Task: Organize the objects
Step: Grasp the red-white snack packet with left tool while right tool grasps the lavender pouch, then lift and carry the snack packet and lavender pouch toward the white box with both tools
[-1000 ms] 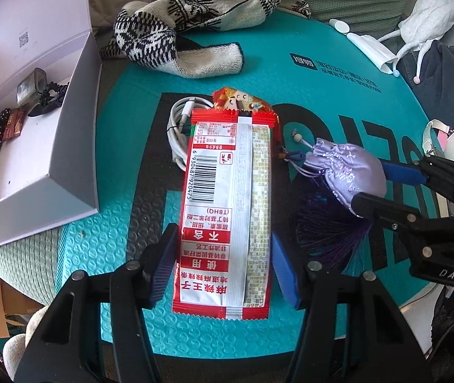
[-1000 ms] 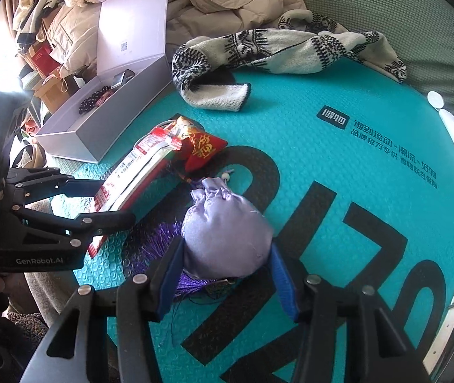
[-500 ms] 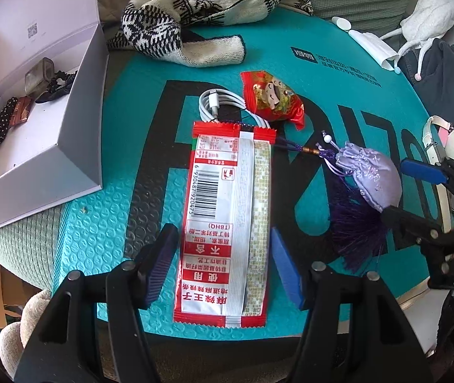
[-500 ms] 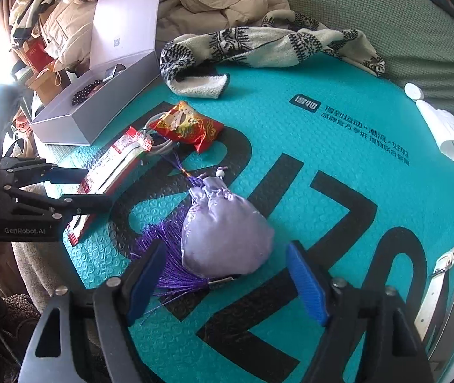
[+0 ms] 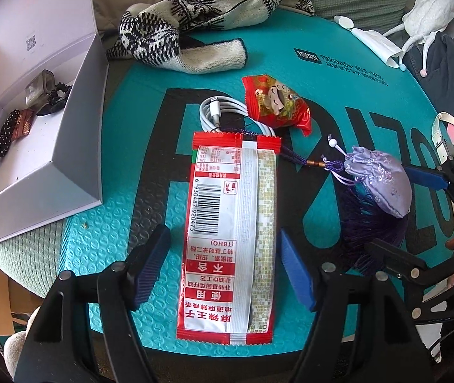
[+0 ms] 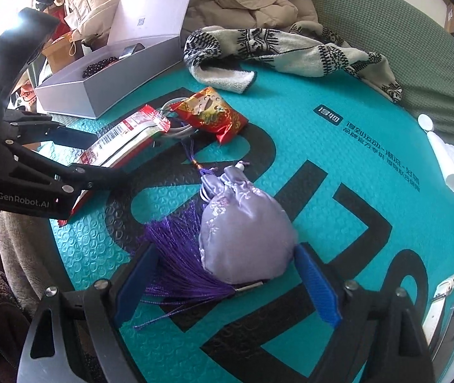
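A long red and silver snack packet (image 5: 230, 233) (image 6: 121, 140) lies flat on the teal mat (image 5: 370, 95). My left gripper (image 5: 223, 268) straddles its near half, jaws opening, pads clear of its edges. A lilac satin pouch (image 6: 243, 226) (image 5: 377, 182) with a purple tassel (image 6: 179, 261) rests on the mat between the fingers of my right gripper (image 6: 227, 282), whose jaws are opening too; the right pad sits close beside the pouch. A small red candy bag (image 5: 274, 102) (image 6: 211, 115) and a coiled white cable (image 5: 223, 111) lie beyond the packet.
An open white box (image 5: 67, 159) (image 6: 109, 86) holding small dark items stands at the mat's left. A patterned knit scarf (image 5: 201, 32) (image 6: 290, 54) lies at the far edge. White bag straps (image 6: 443, 300) sit at the right, jackets behind.
Both grippers let go and widened: the packet and the pouch now lie free on the mat. Both views drew back, uncovering the candy bag and the cable.
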### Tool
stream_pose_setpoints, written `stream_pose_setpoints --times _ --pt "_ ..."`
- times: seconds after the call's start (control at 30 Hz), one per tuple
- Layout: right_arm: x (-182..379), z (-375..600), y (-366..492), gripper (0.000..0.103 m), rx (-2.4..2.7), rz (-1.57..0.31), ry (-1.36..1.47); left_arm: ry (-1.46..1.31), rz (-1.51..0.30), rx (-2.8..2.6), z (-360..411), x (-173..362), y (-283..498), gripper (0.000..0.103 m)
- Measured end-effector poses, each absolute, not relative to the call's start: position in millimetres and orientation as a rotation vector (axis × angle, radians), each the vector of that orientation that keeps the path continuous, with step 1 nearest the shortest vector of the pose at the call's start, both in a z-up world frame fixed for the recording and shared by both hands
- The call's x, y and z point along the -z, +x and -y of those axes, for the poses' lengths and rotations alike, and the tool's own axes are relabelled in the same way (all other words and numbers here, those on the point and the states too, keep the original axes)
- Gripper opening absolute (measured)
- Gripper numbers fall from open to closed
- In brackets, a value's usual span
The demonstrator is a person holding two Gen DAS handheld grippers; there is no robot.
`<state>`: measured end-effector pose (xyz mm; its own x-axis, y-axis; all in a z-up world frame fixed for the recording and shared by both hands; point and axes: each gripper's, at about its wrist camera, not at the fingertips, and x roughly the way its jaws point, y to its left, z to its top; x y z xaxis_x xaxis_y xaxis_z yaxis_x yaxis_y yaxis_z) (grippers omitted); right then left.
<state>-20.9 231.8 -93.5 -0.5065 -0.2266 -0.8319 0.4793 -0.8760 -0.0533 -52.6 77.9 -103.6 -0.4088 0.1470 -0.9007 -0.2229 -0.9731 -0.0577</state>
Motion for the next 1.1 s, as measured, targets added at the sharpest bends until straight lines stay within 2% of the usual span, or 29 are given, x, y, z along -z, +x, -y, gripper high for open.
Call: stream_pose_setpoints --times 0.1,0.2,0.27,0.3,0.37,0.6,1.1 --pt "97 -232 -25 0.086 2.401 -0.370 1.274 -1.564 -0.117 -2.464 -79 104 -52 0.068" --pt "97 -237 -28 0.069 2.414 -0.315 1.294 -1.566 -0.136 -2.470 -80 104 -51 0.066" --pt "95 -238 -29 0.052 2.426 -0.311 1.297 -1.562 -0.128 -2.479 -79 103 -51 0.061" --pt "95 -239 -29 0.051 2.427 -0.305 1.300 -1.556 -0.123 -2.481 -78 102 -50 0.054" --pt "94 -241 -29 0.045 2.430 -0.295 1.296 -1.554 -0.119 -2.485 -77 101 -50 0.051" --pt "89 -254 -32 0.043 2.414 -0.122 1.322 -1.563 -0.085 -2.473 -75 100 -50 0.047" --pt "42 -265 -25 0.043 2.479 -0.068 1.171 -1.507 -0.019 -2.477 -73 73 -43 0.046"
